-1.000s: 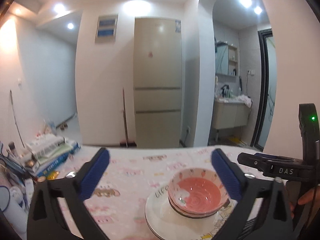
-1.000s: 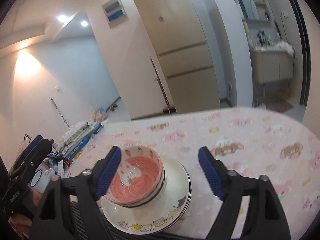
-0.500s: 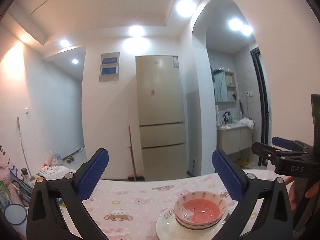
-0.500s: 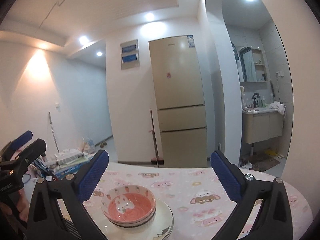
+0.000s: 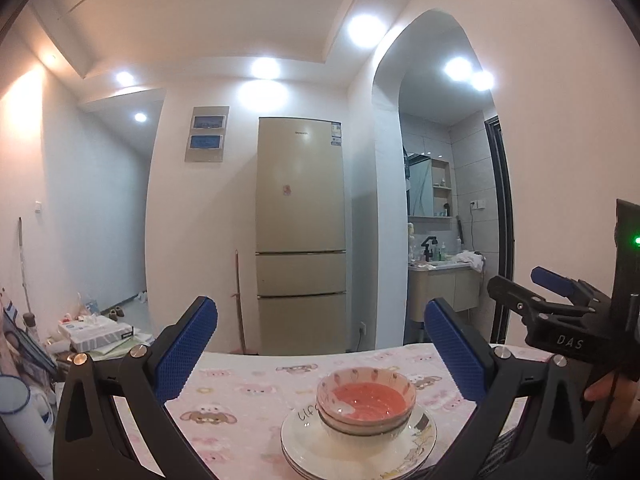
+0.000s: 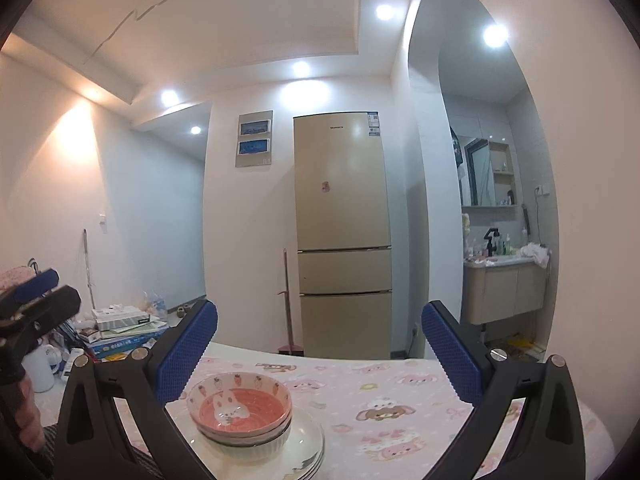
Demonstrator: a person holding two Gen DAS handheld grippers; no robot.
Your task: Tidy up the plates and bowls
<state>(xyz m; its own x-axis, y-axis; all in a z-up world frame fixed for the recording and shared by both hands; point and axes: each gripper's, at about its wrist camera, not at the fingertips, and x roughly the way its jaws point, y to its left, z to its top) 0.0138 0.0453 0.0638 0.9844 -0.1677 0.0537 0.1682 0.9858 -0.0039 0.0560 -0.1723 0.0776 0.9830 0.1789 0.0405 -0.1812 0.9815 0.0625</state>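
Tabletop (image 6: 400, 412): bowls (image 6: 240, 408) stacked on plates (image 6: 308, 440).

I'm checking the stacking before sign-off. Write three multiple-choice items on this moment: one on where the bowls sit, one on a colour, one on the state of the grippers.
1. Where do the stacked bowls sit?
A. On the stack of plates
B. On the bare tablecloth
C. On the pile of books

2. What colour is the inside of the top bowl?
A. Blue
B. Pink-red
C. Green

3. How do the left gripper and right gripper stand?
A. Both shut on a bowl
B. Left shut on a plate, right open
C. Both open, holding nothing

Answers:
1 A, the bowls nest on the white plates, which lie on the patterned tablecloth.
2 B, the right wrist view shows a pink-red inside with a white rabbit.
3 C, each pair of blue pads stands wide apart, with nothing between them.
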